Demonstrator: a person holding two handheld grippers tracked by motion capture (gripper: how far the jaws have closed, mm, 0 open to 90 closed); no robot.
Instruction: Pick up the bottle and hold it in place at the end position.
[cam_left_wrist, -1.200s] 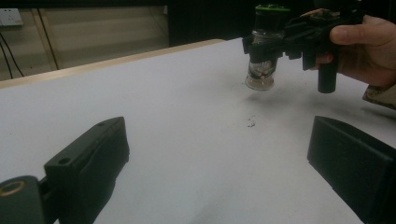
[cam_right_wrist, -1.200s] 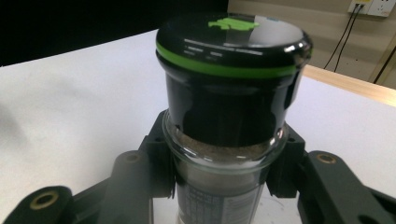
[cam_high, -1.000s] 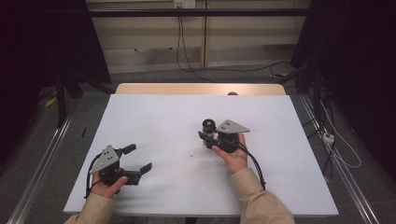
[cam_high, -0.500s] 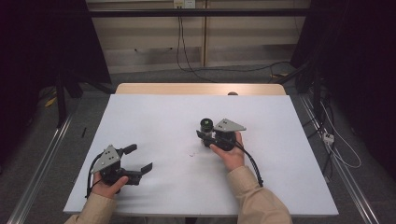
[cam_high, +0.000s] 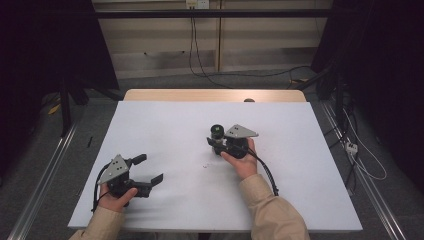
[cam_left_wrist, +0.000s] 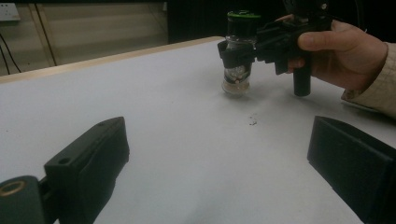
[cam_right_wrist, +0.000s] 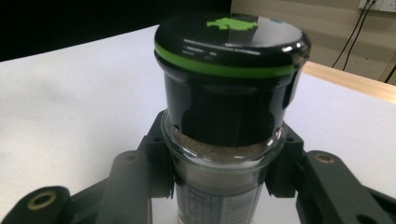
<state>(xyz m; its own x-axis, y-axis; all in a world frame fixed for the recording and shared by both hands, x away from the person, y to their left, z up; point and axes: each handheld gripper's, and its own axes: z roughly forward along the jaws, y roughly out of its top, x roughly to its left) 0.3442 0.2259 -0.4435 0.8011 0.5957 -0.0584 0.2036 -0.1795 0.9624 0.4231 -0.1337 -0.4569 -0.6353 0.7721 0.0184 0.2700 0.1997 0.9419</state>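
The right gripper (cam_high: 216, 142) has its jaws closed around a small jar (cam_high: 217, 133), a glass body with a black cap ringed in green. The jaws clamp the glass just below the cap, one on each side, as the right gripper view shows close up (cam_right_wrist: 224, 186). The jar stands upright near the middle of the table (cam_high: 310, 150), its long axis vertical; in the left gripper view its base (cam_left_wrist: 235, 86) looks to be on the white surface or a hair above it, and I cannot tell which from here.

The left gripper (cam_high: 150, 170) rests low at the person's near left corner, its jaws wide apart and holding nothing. Looking along them, the jar lies ahead and a bit to the right of the gap, well apart from them, with bare table between. So the right hand (cam_high: 242, 157) is the one that has the jar, and anything the left is to do with it, gripping the cap perhaps, would mean crossing that stretch and coming in above the right jaws, where only the cap is free.

A few dark specks (cam_high: 205, 165) lie on the table just beside the jar, on the near side; too small to say what they are. The jar holds something brownish and granular at the neck, but its label is cut off in the close view and unreadable in the others.
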